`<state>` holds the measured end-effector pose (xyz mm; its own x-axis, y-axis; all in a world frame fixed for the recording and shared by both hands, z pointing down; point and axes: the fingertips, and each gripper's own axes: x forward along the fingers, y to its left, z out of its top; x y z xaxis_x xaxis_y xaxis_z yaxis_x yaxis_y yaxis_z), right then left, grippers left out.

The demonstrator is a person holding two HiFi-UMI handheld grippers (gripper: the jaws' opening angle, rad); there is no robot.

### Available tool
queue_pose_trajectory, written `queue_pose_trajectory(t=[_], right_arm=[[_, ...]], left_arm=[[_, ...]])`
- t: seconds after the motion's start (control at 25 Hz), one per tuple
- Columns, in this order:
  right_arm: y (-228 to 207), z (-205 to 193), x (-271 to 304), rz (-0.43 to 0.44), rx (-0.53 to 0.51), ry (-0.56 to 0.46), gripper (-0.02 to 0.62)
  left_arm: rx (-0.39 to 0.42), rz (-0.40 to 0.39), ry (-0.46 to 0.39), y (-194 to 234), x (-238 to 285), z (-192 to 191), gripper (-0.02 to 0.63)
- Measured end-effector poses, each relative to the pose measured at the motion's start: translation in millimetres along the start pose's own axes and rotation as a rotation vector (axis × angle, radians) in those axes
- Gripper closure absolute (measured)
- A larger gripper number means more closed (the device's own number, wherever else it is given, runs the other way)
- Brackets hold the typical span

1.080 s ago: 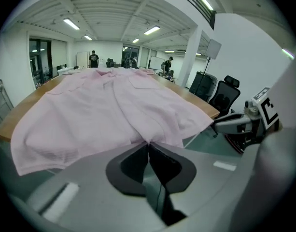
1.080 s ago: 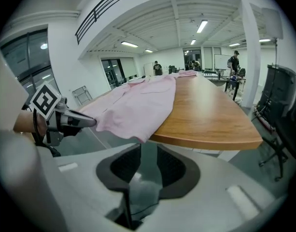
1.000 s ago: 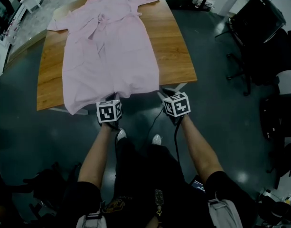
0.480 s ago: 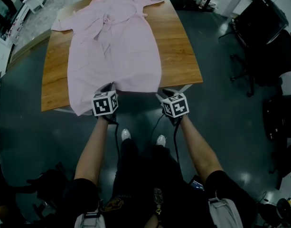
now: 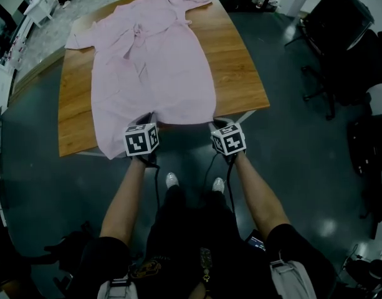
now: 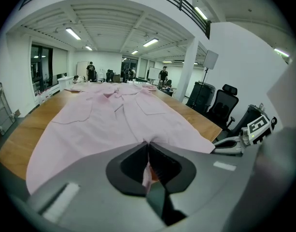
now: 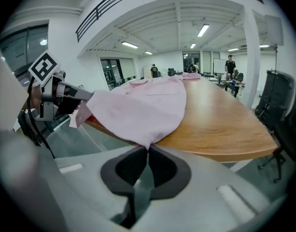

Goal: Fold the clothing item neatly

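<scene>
Open office, dark floor, wooden worktop in the middle, office chairs off to the right.

Hard to see:
- From the head view, both jaw tips are mostly hidden under the marker cubes, so the grip only reads from the gripper views.
- The far sleeve and collar end is small and bunched, and the fold lines there are unclear.
- People at the far end of the room are too small to make out.

Pink garment lies flat lengthwise on the worktop, collar far, hem near. The hem's left corner hangs off the near edge.

Left hand-held gripper is at the hem, left of centre. It is clenched, with a sliver of pink fabric pinched between the pads.

Right hand-held gripper is at the hem's right corner, just off the worktop edge. Its jaws have just been closing and are now pinched on the corner of the cloth, which runs straight into the tips. Between the two grippers the hem is lifted off the worktop edge.
</scene>
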<state>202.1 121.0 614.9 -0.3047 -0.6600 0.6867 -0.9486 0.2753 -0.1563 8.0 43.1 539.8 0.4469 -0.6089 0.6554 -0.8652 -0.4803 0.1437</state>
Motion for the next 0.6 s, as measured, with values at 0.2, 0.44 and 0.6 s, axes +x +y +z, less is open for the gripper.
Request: queue_pose_trajectory(t=[0.2,0.44,0.6], right_arm=[[-22,5,-24,-0.04,-0.023,0.004,0.58],[-44,15,-60,-0.033,-0.132,0.061,0.58],[-51,13,-70,-0.014,-0.249,0.135,0.58]], left_arm=[[0.0,-0.016,0.003,-11,-4,-5,0.589],[-0.029,0.004,0.014,-28,-15,-19,0.592],[-0.066,0.013,0.019,-32,-16,-30,0.592]])
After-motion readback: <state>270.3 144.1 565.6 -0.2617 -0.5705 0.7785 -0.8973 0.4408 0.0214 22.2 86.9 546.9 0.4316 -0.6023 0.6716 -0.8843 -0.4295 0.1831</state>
